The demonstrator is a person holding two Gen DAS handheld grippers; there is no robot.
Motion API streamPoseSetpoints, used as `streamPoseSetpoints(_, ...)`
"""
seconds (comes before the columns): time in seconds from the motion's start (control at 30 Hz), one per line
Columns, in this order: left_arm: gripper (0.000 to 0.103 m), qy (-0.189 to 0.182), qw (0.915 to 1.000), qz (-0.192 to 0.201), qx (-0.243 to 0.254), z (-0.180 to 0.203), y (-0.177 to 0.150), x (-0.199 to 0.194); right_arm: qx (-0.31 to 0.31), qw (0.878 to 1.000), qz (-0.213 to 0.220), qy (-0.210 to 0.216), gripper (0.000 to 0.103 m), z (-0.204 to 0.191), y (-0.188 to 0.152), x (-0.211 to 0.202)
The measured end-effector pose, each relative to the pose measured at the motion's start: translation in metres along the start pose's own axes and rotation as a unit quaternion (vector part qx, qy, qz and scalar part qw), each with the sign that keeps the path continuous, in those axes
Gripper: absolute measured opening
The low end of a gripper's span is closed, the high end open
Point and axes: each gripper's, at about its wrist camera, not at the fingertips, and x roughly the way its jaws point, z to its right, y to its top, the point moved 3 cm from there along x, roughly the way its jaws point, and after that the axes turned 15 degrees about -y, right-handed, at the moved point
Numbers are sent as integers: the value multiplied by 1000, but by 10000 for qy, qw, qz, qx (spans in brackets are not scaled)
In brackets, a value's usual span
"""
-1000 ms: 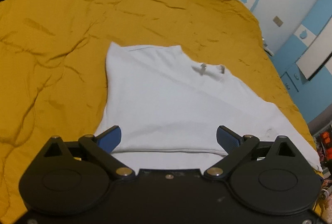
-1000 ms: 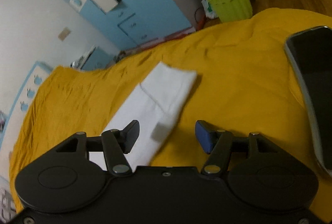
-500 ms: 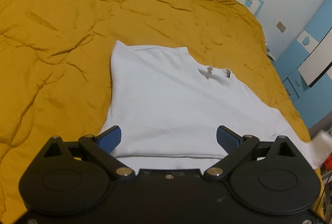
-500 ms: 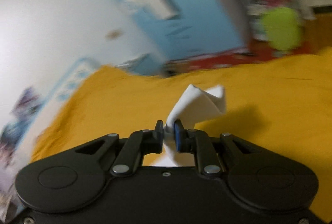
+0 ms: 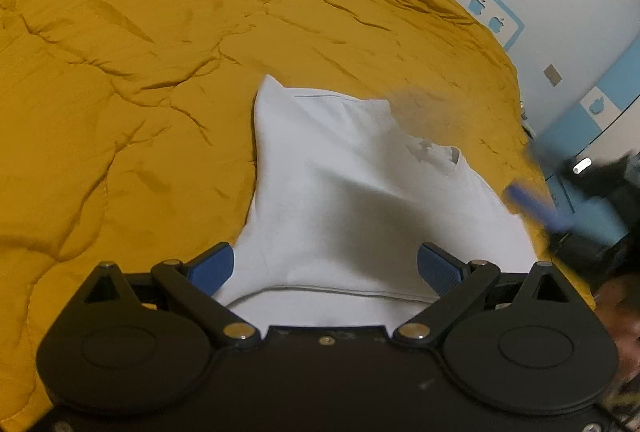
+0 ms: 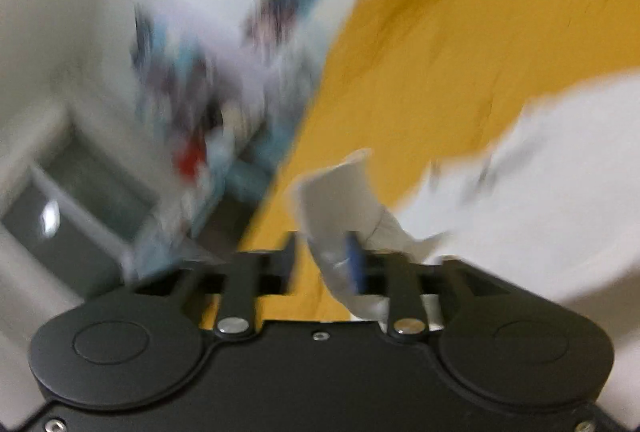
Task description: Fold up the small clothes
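White shirt (image 5: 360, 200): flat on yellow quilt (image 5: 120, 92), hem toward left gripper (image 5: 325, 268), fingers spread, straddling hem. Right gripper (image 6: 324, 264): nearer the sleeve (image 6: 344, 208), seemingly pinching it; view blurred. Fold direction: across body, leftward.

White shirt (image 5: 360, 200) on yellow bedspread (image 5: 140, 72)
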Motion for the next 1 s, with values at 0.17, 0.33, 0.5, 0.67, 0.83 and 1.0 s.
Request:
streamPoseSetpoints(0.17,103,-204,9997,44,-82,-3,5,10,126,9987,357,-328,52,41,2,-30)
streamPoseSetpoints(0.33,100,-269,9990,51,-357,-9,10,35,-231,9737,1122,-1970,56,125,31,-85)
streamPoseSetpoints(0.5,92,-328,9992,-55,-237,0,8,59,-428,9467,1097,-2998,56,180,41,-110)
streamPoseSetpoints(0.67,53,-157,9995,-250,-109,-1,6,84,-325,9488,867,-3020,56,202,25,-109)
streamPoseSetpoints(0.83,0,-233,9996,-139,-104,-2,9,83,-672,9457,848,-3065,56,199,12,-112)
streamPoseSetpoints(1.0,0,-130,9984,528,135,-4,18,40,-1250,9369,754,-3177,56,197,1,-113)
